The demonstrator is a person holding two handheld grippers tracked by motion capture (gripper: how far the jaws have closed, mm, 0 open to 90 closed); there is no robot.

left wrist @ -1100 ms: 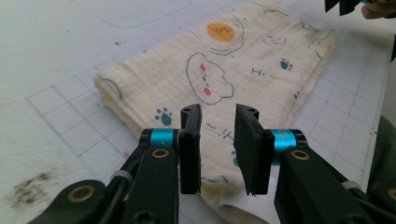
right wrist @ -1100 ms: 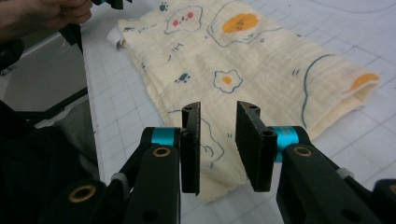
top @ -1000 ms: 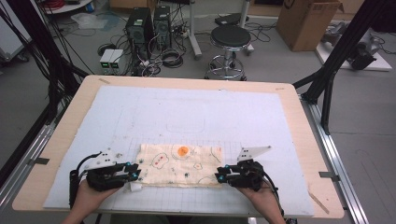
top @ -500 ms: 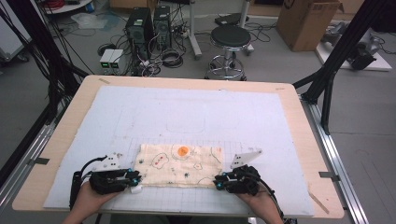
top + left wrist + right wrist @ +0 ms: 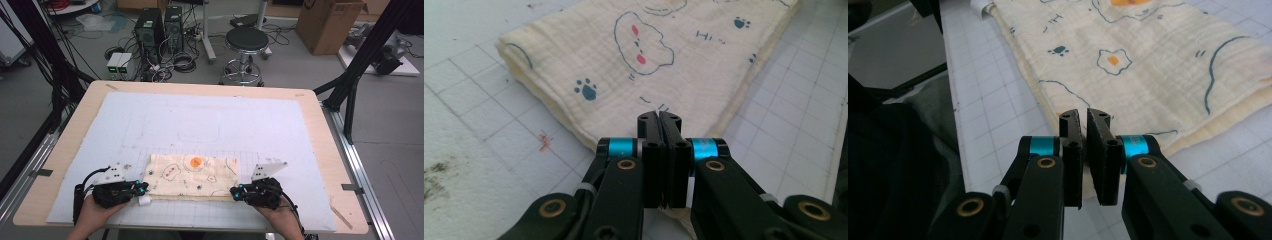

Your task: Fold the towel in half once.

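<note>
A folded cream cloth (image 5: 192, 175) printed with paw marks and fried eggs lies flat on the white gridded mat (image 5: 200, 125) near the bench's (image 5: 320, 130) near edge. The left tongs (image 5: 141, 189) have just been closing and now pinch the cloth's near left corner. The right tongs (image 5: 235, 192) have likewise been closing, and they clamp its near right corner.
</note>
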